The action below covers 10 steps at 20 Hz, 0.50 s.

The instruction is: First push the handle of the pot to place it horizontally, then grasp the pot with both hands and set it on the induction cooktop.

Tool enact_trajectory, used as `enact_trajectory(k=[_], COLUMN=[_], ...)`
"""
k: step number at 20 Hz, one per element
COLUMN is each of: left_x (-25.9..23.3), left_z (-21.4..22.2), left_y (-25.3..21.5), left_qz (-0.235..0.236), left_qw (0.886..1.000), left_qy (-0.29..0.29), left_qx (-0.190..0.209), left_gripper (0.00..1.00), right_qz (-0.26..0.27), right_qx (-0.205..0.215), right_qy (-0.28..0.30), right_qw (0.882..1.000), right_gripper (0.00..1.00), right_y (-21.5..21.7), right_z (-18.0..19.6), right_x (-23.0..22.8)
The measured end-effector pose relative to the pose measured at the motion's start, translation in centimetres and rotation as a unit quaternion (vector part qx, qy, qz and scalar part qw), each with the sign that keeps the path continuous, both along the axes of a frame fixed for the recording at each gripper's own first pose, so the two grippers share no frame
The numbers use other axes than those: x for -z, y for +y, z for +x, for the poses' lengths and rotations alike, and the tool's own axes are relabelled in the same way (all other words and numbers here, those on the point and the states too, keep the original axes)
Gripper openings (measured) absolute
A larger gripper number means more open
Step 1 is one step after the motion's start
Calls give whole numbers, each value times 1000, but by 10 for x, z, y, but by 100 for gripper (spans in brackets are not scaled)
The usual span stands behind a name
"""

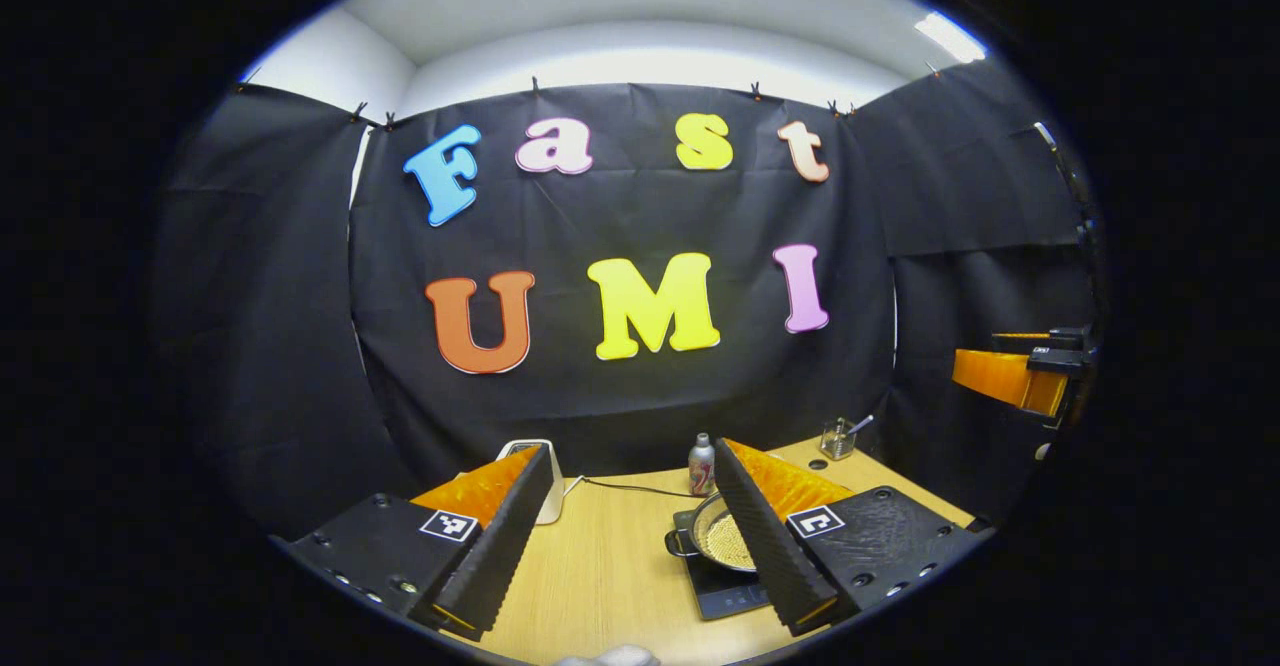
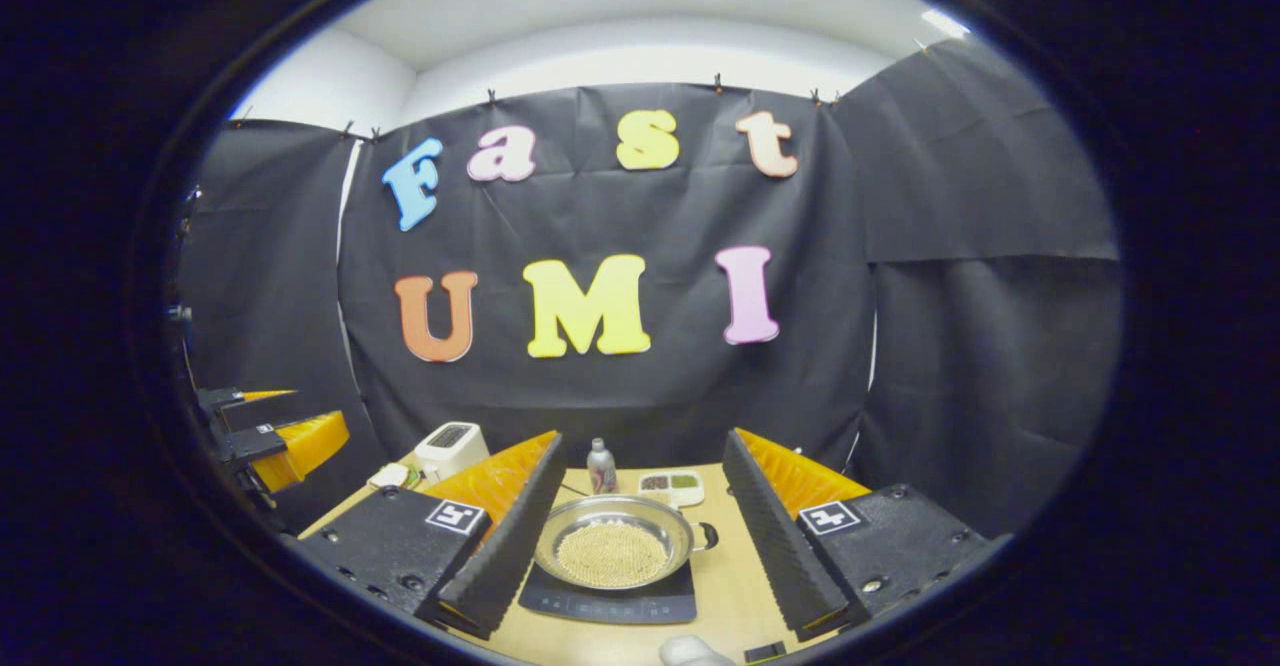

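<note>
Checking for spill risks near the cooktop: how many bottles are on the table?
1. The bottle stands upright at the back of the table, just behind the pot on the cooktop. Others may be hidden behind the gripper fingers.

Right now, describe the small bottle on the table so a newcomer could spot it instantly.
Start at the wooden table in front of the black cloth wall. The induction cooktop carries the silver pot; just behind it stands the small bottle. It is the one upright, slim, capped item, left of the flat compartment tray and right of the white toaster.
</note>
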<state>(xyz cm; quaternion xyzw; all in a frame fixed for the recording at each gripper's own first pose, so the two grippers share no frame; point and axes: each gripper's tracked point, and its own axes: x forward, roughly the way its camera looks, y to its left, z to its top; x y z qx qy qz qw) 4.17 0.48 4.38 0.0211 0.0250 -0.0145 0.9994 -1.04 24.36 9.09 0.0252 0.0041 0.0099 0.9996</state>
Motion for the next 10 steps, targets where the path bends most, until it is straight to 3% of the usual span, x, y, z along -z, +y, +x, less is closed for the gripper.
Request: enact_trajectory(k=[4,10], left_x=[-3,-20], left_z=[-45,-101], left_y=[-1,-18], left_qz=[-44,-45], left_qw=[999,999], left_qy=[6,-19], left_qx=[0,-24], left_gripper=[96,95], right_qz=[9,8], right_qx=[4,-5], right_qy=[-19,-11], right_qw=[1000,1000], right_gripper=[99,98], right_y=[-15,-54], right_z=[-50,-104], right_x=[-7,7])
